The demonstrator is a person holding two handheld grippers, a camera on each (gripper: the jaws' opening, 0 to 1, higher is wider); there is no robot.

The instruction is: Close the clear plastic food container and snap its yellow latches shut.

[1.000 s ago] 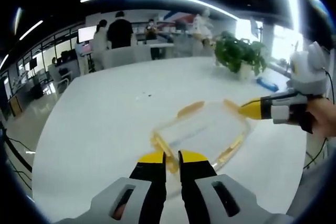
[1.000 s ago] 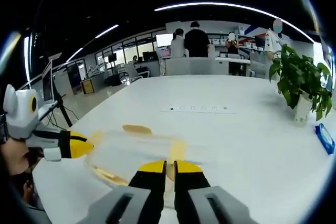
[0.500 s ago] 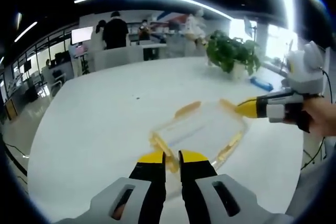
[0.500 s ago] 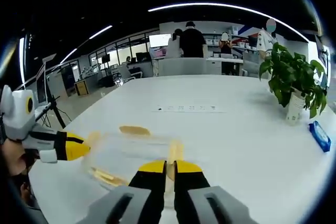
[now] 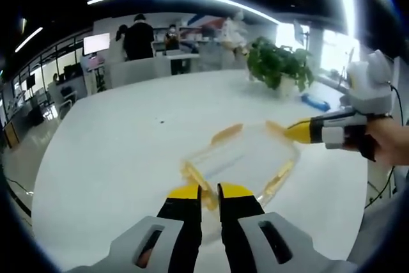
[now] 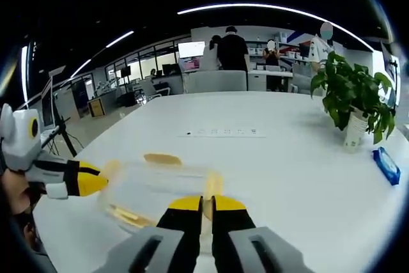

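Observation:
The clear plastic container (image 5: 246, 158) lies closed on the white table (image 5: 128, 151), with yellow latches on its sides. My left gripper (image 5: 203, 191) is shut, its tips right at the near end latch (image 5: 194, 178). In the left gripper view the right gripper (image 5: 295, 132) comes in from the right, shut, its yellow tip touching the far end latch (image 5: 277, 126). In the right gripper view my right gripper (image 6: 203, 204) is shut against a yellow latch (image 6: 214, 185) of the container (image 6: 156, 183). The left gripper (image 6: 101, 181) points in from the left at the opposite end.
A potted plant (image 6: 354, 100) and a blue packet (image 6: 383, 165) stand at the table's right side; the plant (image 5: 279, 62) also shows in the left gripper view. A socket strip (image 6: 220, 133) lies mid-table. People (image 6: 233, 49) stand at desks behind. The table edge (image 5: 45, 183) runs close at the left.
Both views have drifted slightly with the hands. The container has not moved, and each gripper stays shut at the same latch.

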